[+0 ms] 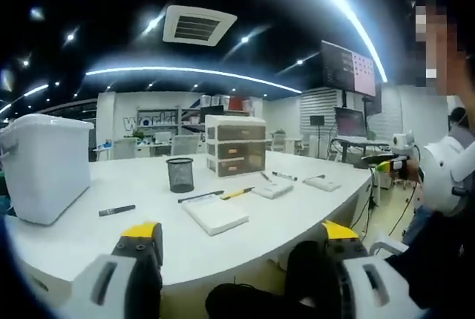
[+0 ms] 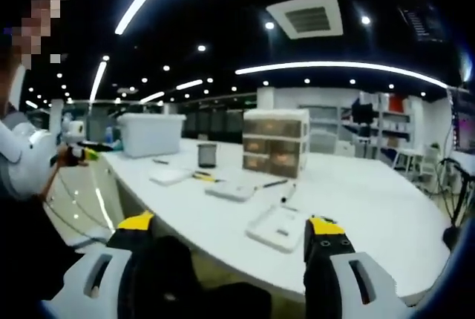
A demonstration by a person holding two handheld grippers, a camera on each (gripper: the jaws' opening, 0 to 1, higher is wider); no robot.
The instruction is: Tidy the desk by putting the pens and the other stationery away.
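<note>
On the white desk (image 1: 297, 219) lie a black marker (image 1: 116, 210), a black pen (image 1: 200, 196), a yellow pen (image 1: 237, 193) and a white notepad (image 1: 215, 214). A black mesh pen cup (image 1: 180, 174) stands behind them, beside a small drawer unit (image 1: 235, 145). My left gripper (image 1: 239, 234) is open, off the desk's near edge, holding nothing. My right gripper (image 2: 230, 224) is open too, just short of a white pad (image 2: 278, 228). In the right gripper view I also see the mesh cup (image 2: 207, 155), the drawer unit (image 2: 276, 141), the yellow pen (image 2: 202, 177) and a marker (image 2: 288, 194).
A large white lidded bin (image 1: 44, 163) stands at the desk's end, also seen as the bin (image 2: 151, 133). More notepads (image 1: 272, 187) (image 2: 231, 190) lie mid-desk. The person's sleeve (image 1: 445, 174) is at the right. Office shelves and screens fill the background.
</note>
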